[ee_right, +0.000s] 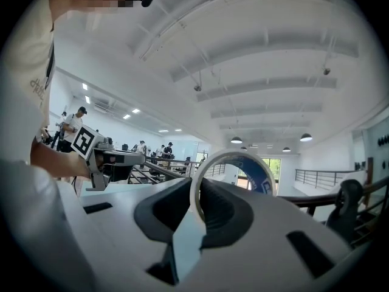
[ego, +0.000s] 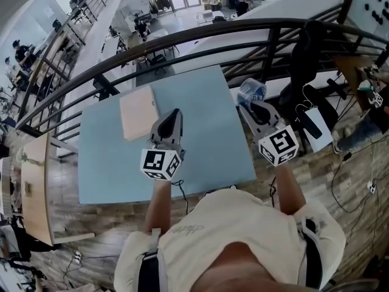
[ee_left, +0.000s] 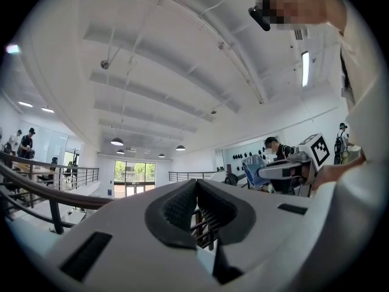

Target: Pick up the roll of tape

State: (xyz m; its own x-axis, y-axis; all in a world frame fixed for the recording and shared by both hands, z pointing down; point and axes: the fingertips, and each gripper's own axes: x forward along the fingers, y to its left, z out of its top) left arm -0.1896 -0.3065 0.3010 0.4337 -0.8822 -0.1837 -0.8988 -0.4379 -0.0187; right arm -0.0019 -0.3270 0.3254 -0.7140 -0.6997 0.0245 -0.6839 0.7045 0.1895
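The roll of tape (ee_right: 260, 174) stands on edge between the pads of the right tongs (ee_right: 199, 193), which are clamped on one side of its wall. The rest of the ring rises clear beyond the tips, and its inner face shows blue with white print. From the head view, the roll of tape (ego: 251, 92) is off the desk (ego: 121, 169), held in the air just past the desk's right edge and in front of the dark railing (ego: 182, 38). The right tongs (ego: 248, 106) point away from the person, with the marker cube at their near end.

The left tongs (ee_left: 196, 187) are closed, pad tips meeting, with nothing between them. In the head view the left tongs (ego: 175, 113) hover over the middle of the pale blue desk, well apart from the roll. A flat tan panel (ego: 138, 111) lies on the desk just to their left.
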